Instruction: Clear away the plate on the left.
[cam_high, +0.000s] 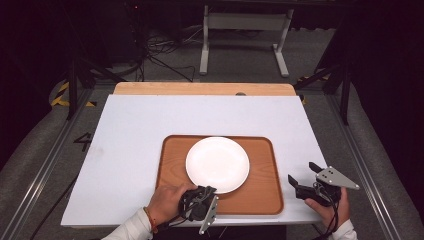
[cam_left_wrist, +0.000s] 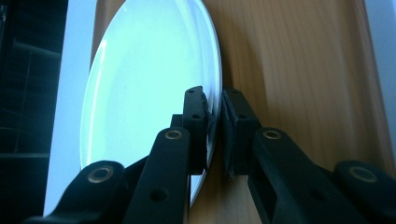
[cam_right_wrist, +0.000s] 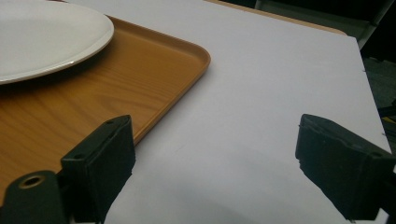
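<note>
Left gripper view showed our left gripper (cam_left_wrist: 215, 122) clamped on the round white ceramic plate's (cam_left_wrist: 149, 79) rim, resting on the brown wooden tray (cam_left_wrist: 299, 70); our right gripper (cam_right_wrist: 215, 172) gaped wide.

White-topped table (cam_high: 150, 130), wooden strip (cam_high: 200, 89) along its far edge. Brown wooden tray (cam_high: 260, 195) lies flat on the near-middle of the table, rounded corners, raised rim. White plate (cam_high: 217, 164) sits on the tray, toward its far side.
</note>
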